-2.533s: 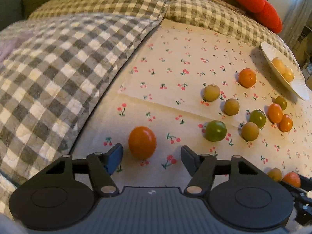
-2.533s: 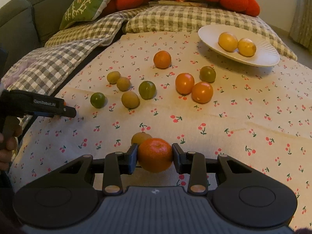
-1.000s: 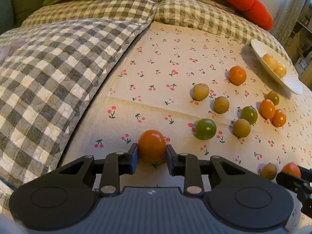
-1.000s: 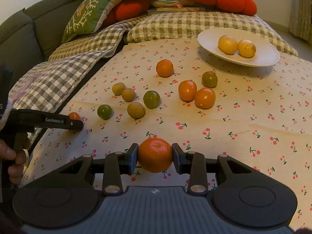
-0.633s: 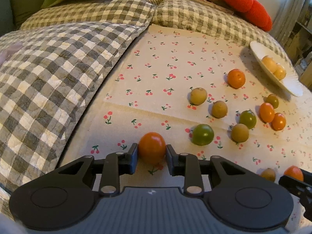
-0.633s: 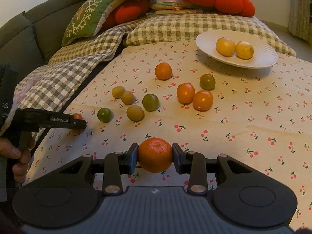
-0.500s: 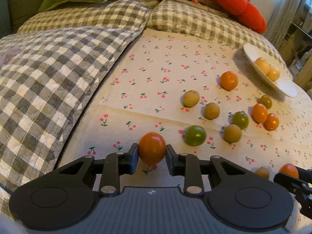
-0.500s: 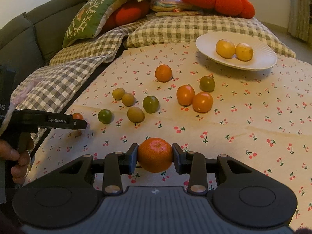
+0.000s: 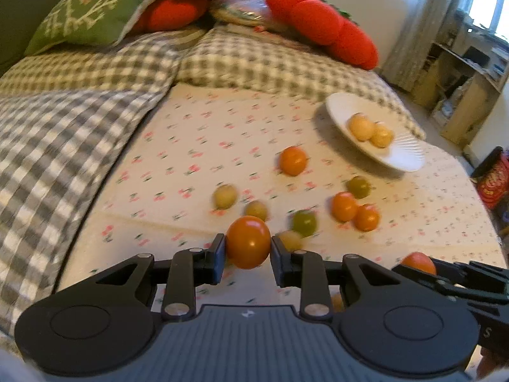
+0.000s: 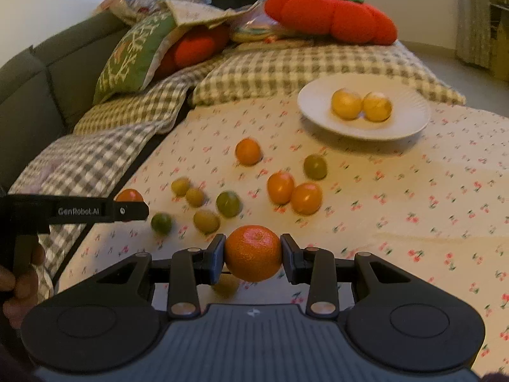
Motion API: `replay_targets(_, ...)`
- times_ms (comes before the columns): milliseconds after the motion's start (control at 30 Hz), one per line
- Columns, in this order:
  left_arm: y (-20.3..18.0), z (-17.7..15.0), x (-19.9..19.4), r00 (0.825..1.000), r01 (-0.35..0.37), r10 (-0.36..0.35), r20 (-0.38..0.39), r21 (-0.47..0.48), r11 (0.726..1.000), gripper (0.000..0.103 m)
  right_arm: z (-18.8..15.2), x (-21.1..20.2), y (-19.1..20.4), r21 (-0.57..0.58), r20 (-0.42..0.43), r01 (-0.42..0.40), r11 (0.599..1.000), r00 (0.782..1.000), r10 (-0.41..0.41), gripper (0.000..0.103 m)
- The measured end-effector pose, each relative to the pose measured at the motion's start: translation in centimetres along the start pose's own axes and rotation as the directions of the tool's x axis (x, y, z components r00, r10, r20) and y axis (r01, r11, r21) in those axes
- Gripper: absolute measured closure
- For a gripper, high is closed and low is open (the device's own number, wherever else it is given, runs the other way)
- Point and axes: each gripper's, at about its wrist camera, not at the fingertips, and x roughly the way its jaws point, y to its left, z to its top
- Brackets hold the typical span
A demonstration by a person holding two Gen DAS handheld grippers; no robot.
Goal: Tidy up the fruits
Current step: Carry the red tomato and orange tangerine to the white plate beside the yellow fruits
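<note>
Two grippers up over the cherry-print cloth (image 10: 397, 191), each with a fruit.

Left gripper (image 9: 248, 253): clamped on a smooth orange tomato (image 9: 248, 242), one pad on either side, squarely between the tips and poking up a little above them. Held clear of the cloth. From the right wrist view, same tomato (image 10: 128, 194) peeking out just behind the left gripper's side arm at the left edge.

Right gripper (image 10: 253, 256): closed around a dimpled mandarin (image 10: 253, 253), wedged dead centre between the pads, bulging above and below them. Also off the cloth. A small yellowish fruit (image 10: 226, 285) on the cloth right underneath, partly hidden by the left finger.

Rest of the fruit scattered ahead on the cloth: a lone orange fruit (image 10: 248, 152) furthest back, two orange tomatoes (image 10: 294, 192) touching each other, a green one (image 10: 315, 167) just behind them, another green one (image 10: 228, 203) in the middle, a small green one (image 10: 161, 222) nearest the left gripper, plus three yellowish ones (image 10: 194, 202) clustered around there.

White ridged plate (image 10: 410, 108) at the far right of the cloth, two yellow fruits (image 10: 361, 105) side by side on it, touching. Well apart from both grippers.

Gingham quilt (image 10: 105, 156) along the left, red tomato-shaped cushion (image 10: 331, 16) at the back. Left view pretty motion-blurred.
</note>
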Motion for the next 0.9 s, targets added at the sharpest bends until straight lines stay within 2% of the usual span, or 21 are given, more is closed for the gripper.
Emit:
replay_targets(300, -3.7, 1.7, 0.9, 0.998, 0.063, -0.063, 0.011, 0.069, 0.996, 0.079, 2.8, -0.9, -2.9, 0.039, 0.091, 0.052, 0.998, 0.994, -0.055, 0.069)
replay_targets(467, -5.9, 2.4, 2.0, 0.996, 0.086, -0.087, 0.004, 0.119, 0.989, 0.079, 3.0, -0.6, -4.4, 0.073, 0.093, 0.07, 0.995, 0.993, -0.077, 0.069)
replay_targets(600, -6.9, 2.9, 3.1, 0.995, 0.1, -0.098, -0.023, 0.112, 0.989, 0.079, 3.4, -0.5, -5.1, 0.088, 0.095, 0.078, 0.993, 0.992, -0.087, 0.069)
replay_targets(900, -9.8, 4.2, 4.3, 0.995, 0.099, -0.095, -0.029, 0.169, 0.981, 0.079, 5.9, -0.1, -7.4, 0.125, 0.101, 0.086, 0.988, 0.99, -0.099, 0.069)
